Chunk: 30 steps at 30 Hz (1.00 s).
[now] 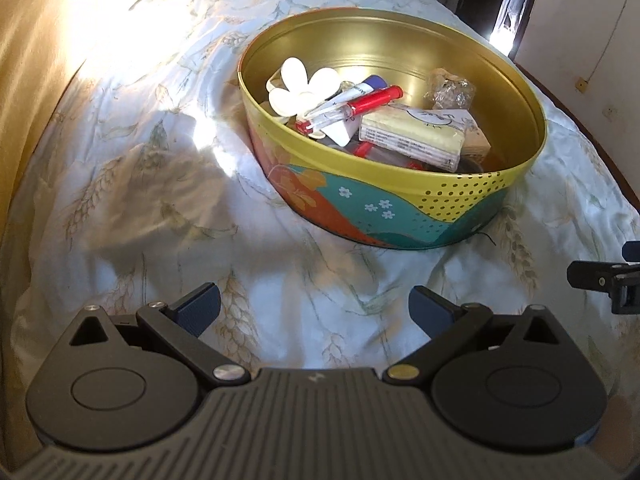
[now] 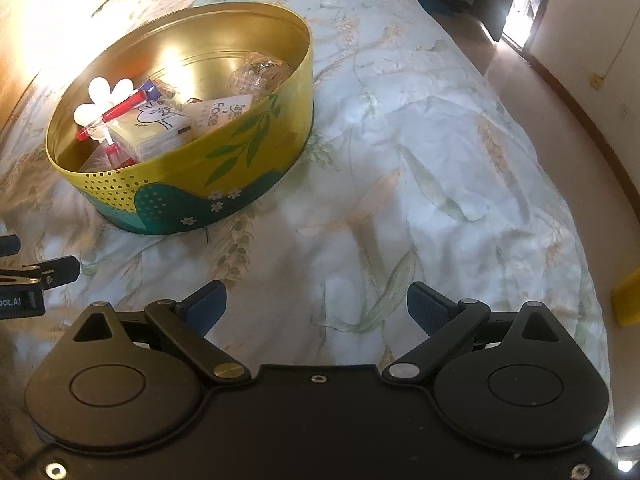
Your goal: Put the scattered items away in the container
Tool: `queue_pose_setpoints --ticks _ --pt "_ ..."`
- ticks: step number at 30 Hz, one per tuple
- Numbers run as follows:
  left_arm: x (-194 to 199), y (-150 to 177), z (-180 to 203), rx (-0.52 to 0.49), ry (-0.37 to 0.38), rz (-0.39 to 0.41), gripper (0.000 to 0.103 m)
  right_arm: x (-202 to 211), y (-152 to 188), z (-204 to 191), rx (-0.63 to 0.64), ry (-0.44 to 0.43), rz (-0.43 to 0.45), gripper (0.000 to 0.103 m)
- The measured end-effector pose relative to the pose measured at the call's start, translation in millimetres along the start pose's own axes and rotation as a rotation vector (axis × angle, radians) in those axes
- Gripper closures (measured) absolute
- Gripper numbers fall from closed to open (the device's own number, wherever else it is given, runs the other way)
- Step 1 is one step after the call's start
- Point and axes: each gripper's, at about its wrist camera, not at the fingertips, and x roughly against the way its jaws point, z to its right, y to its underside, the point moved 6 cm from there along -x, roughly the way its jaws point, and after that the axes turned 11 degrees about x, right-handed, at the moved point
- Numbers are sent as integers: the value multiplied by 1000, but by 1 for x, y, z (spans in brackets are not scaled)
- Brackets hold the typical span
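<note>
A round yellow tin (image 1: 400, 208) with teal and orange flower print sits on the bed ahead of my left gripper (image 1: 316, 312), which is open and holds nothing. Inside the tin lie a white flower clip (image 1: 300, 88), a red-capped tube (image 1: 360, 104), a tissue pack (image 1: 416, 140) and a clear crinkled wrapper (image 1: 450, 90). In the right wrist view the tin (image 2: 224, 152) stands up and to the left of my right gripper (image 2: 316, 308), also open and empty. The same flower clip (image 2: 106, 94), tube (image 2: 120, 110) and tissue pack (image 2: 160, 128) show inside.
A pale floral quilt (image 2: 420, 160) covers the bed. A yellow pillow or cover (image 1: 36, 80) lies at the left. The bed's right edge drops to a floor (image 2: 560, 128) beside a wall, with a yellow object (image 2: 628, 300) there. The other gripper's tip (image 1: 604, 280) shows at the right edge.
</note>
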Motion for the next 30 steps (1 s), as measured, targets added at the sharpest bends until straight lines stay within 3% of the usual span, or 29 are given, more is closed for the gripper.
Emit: queue_pose_setpoints --ticks 5,18,30 --pt "-1 -3 -4 41 8 27 0 -4 2 3 -2 25 -19 5" --pt "-11 3 -10 66 -21 -8 0 -20 8 11 -15 63 -75 4" --pt "-23 7 -23 109 -68 -37 0 -32 5 16 -37 71 -57 4"
